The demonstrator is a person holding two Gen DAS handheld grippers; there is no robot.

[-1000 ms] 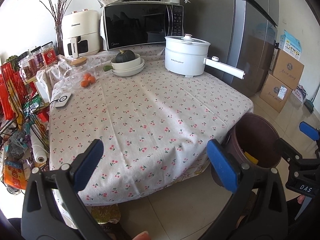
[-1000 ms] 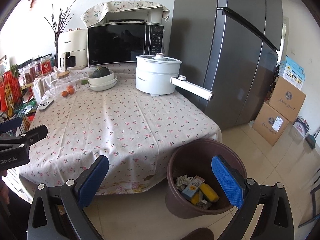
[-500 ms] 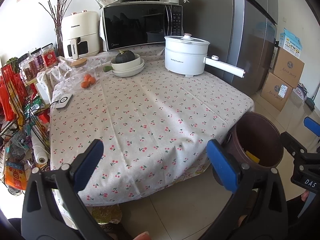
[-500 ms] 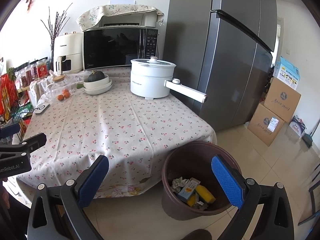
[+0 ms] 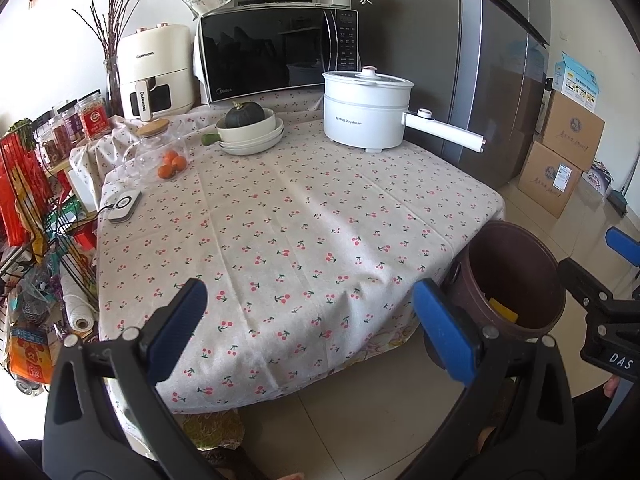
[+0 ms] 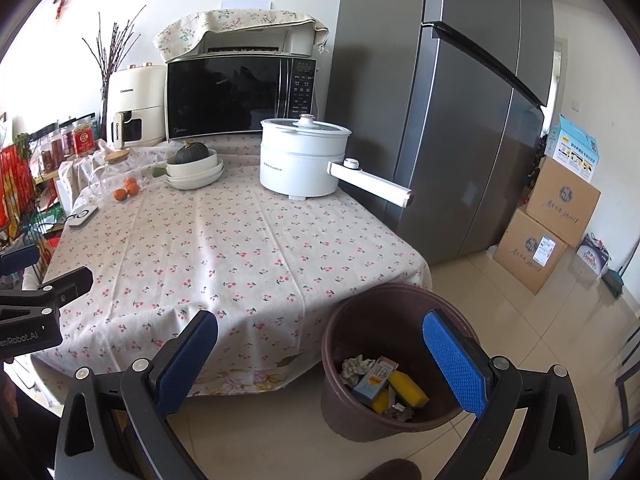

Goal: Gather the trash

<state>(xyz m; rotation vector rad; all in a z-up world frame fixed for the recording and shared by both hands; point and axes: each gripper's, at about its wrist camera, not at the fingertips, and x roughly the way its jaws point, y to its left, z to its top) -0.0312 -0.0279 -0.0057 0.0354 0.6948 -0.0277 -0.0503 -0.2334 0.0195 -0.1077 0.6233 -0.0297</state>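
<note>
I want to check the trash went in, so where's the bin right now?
The brown bin stands on the floor at the table's near right corner, low centre-right in the right wrist view, with trash inside.

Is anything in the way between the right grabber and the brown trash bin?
Nothing visible is. The right hand-held gripper is open and empty, and the brown bin stands on the floor just ahead of it, beside the table's corner. Its top is uncovered, with a yellow sponge, a small box and crumpled paper inside.
</note>
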